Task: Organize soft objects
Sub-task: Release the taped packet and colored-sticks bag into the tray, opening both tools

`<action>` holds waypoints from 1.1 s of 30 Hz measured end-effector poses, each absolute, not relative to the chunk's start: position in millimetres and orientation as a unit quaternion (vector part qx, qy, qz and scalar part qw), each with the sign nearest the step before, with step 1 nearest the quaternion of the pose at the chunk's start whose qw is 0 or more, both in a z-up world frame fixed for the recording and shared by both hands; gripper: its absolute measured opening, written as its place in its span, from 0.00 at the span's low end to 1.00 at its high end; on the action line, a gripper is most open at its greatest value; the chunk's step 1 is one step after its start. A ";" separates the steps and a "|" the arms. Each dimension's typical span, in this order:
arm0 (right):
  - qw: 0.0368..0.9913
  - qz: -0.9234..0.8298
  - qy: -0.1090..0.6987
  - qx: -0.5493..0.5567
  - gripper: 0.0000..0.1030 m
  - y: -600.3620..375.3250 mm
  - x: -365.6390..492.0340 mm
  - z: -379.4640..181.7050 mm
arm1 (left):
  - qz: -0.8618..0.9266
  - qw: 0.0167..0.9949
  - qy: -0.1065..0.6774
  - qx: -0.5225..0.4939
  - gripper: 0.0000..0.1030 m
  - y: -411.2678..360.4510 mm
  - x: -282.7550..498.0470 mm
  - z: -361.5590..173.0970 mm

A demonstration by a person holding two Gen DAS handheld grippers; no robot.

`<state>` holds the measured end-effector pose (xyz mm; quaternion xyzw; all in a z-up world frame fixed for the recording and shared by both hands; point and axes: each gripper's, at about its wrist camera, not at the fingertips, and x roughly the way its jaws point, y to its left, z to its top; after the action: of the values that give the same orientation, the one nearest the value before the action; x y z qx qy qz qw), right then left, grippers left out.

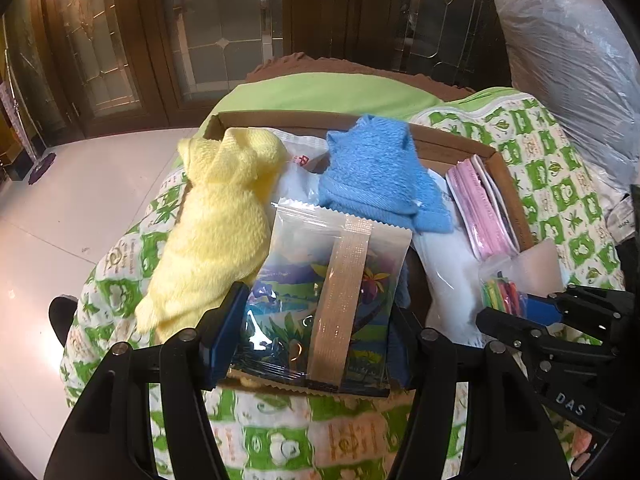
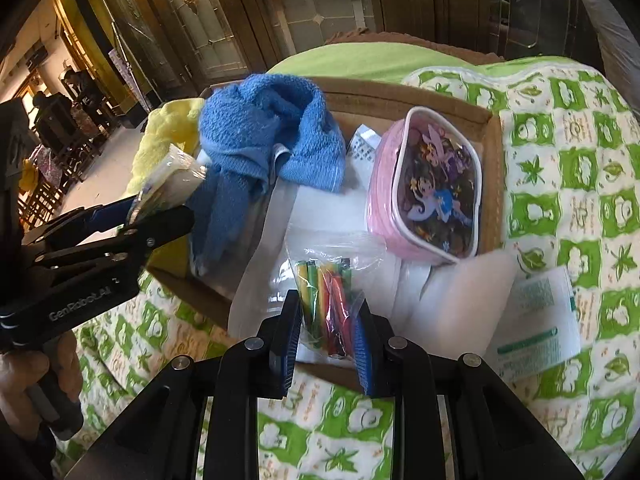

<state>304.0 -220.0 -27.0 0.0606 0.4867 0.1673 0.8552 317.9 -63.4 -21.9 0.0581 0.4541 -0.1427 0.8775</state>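
My left gripper (image 1: 312,344) is shut on a colourful printed packet (image 1: 320,292) with a tan tape strip, held over the near edge of a cardboard box (image 1: 514,188). A yellow towel (image 1: 216,232) hangs over the box's left side, and a blue towel (image 1: 372,172) lies crumpled at the back. My right gripper (image 2: 326,344) is shut on a clear bag of coloured sticks (image 2: 326,300). A pink cartoon pouch (image 2: 432,184) leans on the box's right wall. In the right wrist view, the left gripper (image 2: 140,210) holds the packet (image 2: 172,180) on the left.
The box sits on a green-and-white patterned quilt (image 2: 560,160). White plastic bags (image 2: 332,204) line the box floor. A white printed leaflet (image 2: 536,320) lies right of the box. A large plastic-wrapped bundle (image 1: 568,80) stands at the back right. Pale tiled floor (image 1: 80,200) lies to the left.
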 end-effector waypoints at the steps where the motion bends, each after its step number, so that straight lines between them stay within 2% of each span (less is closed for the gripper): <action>1: 0.857 0.167 0.485 0.057 0.24 -218.6 304.3 -26.7 | -0.142 0.876 0.456 0.060 0.59 -65.0 320.4 -24.4; 9: 0.870 0.172 0.461 0.027 0.24 -199.9 311.2 -28.2 | -0.137 0.875 0.459 0.074 0.61 -73.2 326.6 -41.3; 11: 0.871 0.178 0.456 0.030 0.27 -196.8 310.3 -27.4 | -0.141 0.876 0.455 0.074 0.63 -74.1 324.2 -39.4; 13: 0.873 0.178 0.453 0.037 0.38 -198.7 310.2 -27.0 | -0.144 0.877 0.453 0.068 0.75 -73.2 321.7 -35.9; 16: 0.875 0.179 0.447 0.049 0.41 -204.7 307.2 -23.8 | -0.144 0.880 0.449 0.060 0.79 -71.9 317.6 -29.4; 27: 0.877 0.183 0.434 0.097 0.53 -234.2 280.0 -8.9 | -0.147 0.892 0.423 0.063 0.79 -61.3 272.8 -4.6; 33: 0.870 0.182 0.445 0.112 0.58 -251.2 249.4 -3.7 | -0.154 0.887 0.433 0.041 0.79 -55.3 228.2 -12.4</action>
<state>249.4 -251.2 -3.7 0.1117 0.4446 0.1815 0.8700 228.2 -55.3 -12.4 0.0414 0.4327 -0.1538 0.8873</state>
